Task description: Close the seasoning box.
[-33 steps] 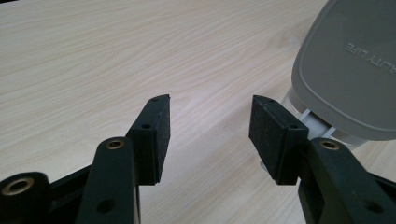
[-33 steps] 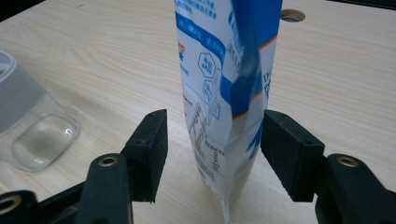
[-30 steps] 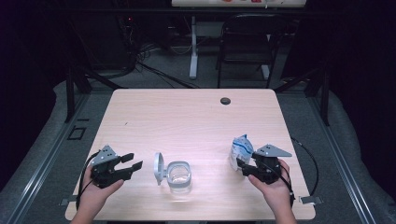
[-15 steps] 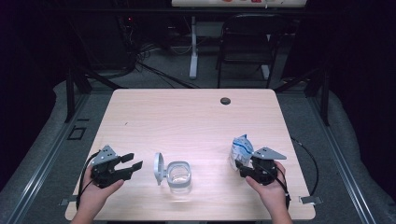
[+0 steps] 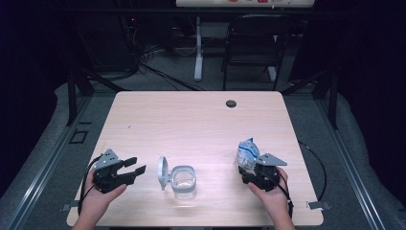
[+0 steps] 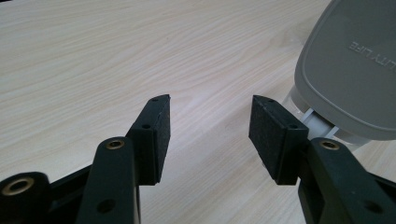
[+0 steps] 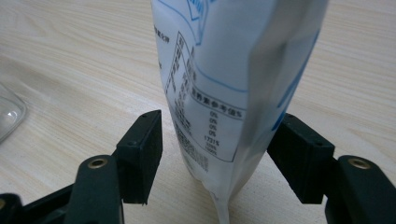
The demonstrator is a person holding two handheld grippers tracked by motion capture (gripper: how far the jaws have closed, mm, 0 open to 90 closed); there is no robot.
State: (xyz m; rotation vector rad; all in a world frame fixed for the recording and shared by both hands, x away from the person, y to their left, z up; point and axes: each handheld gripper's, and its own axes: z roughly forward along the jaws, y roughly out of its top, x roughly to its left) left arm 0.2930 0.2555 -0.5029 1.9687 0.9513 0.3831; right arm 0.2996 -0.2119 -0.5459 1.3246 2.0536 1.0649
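Observation:
A white and blue pouch (image 5: pixel 247 152) stands upright on the light wooden table (image 5: pixel 191 120) at the right. My right gripper (image 5: pixel 247 167) is around its lower part; the jaws have just been opening. In the right gripper view the pouch (image 7: pixel 233 84) stands between the pads of the right gripper (image 7: pixel 219 119), with a gap at the left pad (image 7: pixel 144 149). At the left, my left gripper (image 5: pixel 136 165) is open and empty, pointing at a clear container (image 5: pixel 183 179) whose grey lid (image 5: pixel 163 172) stands open. The left gripper (image 6: pixel 210 100) has that lid (image 6: pixel 355 70) just beyond its right jaw.
A small black grommet (image 5: pixel 231 103) sits near the table's far edge. A dark chair (image 5: pixel 253 43) and cables stand on the floor beyond the table. The container's clear edge (image 7: pixel 7 116) shows left of the right gripper's jaws.
The right hand has sunk a little toward the table and its jaws have spread wider around the pouch. The left hand and the container have not moved.

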